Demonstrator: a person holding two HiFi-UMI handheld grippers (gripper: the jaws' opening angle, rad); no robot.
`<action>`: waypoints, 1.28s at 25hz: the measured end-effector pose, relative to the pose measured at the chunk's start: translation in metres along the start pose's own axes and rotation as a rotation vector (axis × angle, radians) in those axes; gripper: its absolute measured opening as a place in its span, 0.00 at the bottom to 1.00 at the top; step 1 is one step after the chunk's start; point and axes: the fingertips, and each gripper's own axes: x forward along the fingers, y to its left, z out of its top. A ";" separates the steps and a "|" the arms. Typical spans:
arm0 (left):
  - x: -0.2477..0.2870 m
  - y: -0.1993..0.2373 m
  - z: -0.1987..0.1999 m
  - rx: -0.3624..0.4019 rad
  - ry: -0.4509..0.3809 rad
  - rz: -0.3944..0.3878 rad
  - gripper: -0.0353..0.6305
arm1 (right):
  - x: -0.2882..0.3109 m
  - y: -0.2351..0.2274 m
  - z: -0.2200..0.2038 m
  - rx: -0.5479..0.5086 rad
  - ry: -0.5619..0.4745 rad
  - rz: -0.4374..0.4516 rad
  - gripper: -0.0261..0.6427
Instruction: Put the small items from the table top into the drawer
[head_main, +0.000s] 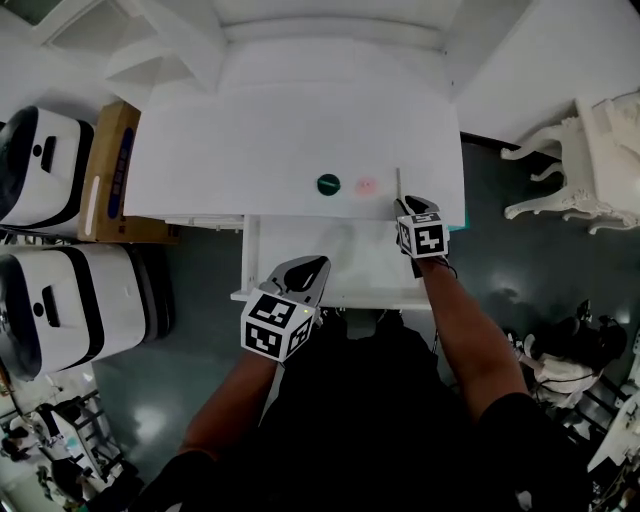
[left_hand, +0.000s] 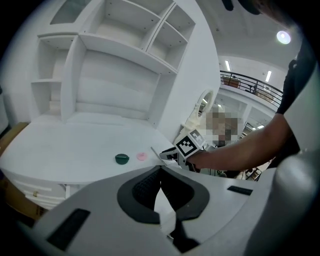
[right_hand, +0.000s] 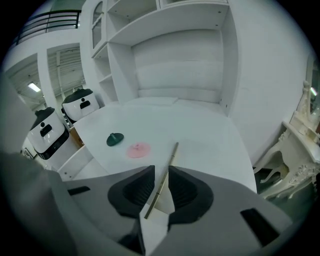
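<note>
On the white table top (head_main: 250, 140) lie a dark green round piece (head_main: 328, 184) (right_hand: 115, 139), a pink round piece (head_main: 366, 185) (right_hand: 138, 149) and a thin tan stick (head_main: 398, 184) (right_hand: 170, 159). My right gripper (head_main: 412, 203) (right_hand: 161, 171) is at the table's front edge, open. The stick's near end runs between its fingers with a gap on both sides. The white drawer (head_main: 250, 250) below the edge is pulled out, and no items show in the part I can see. My left gripper (head_main: 312, 265) (left_hand: 160, 170) hovers over the drawer's front left, shut and empty.
A white shelf unit (head_main: 330, 50) rises at the table's back. A cardboard box (head_main: 110, 170) and two white machines (head_main: 40, 165) (head_main: 60, 300) stand to the left. An ornate white chair (head_main: 580, 170) is to the right on the dark floor.
</note>
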 end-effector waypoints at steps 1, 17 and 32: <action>0.000 0.000 0.000 -0.004 0.002 0.007 0.06 | 0.004 -0.002 -0.002 0.003 0.010 0.000 0.17; 0.009 -0.002 0.006 -0.034 -0.006 0.040 0.06 | 0.020 -0.007 -0.012 0.021 0.092 0.032 0.16; 0.007 0.002 0.004 -0.037 -0.007 0.053 0.06 | 0.019 -0.007 -0.010 -0.002 0.100 0.029 0.11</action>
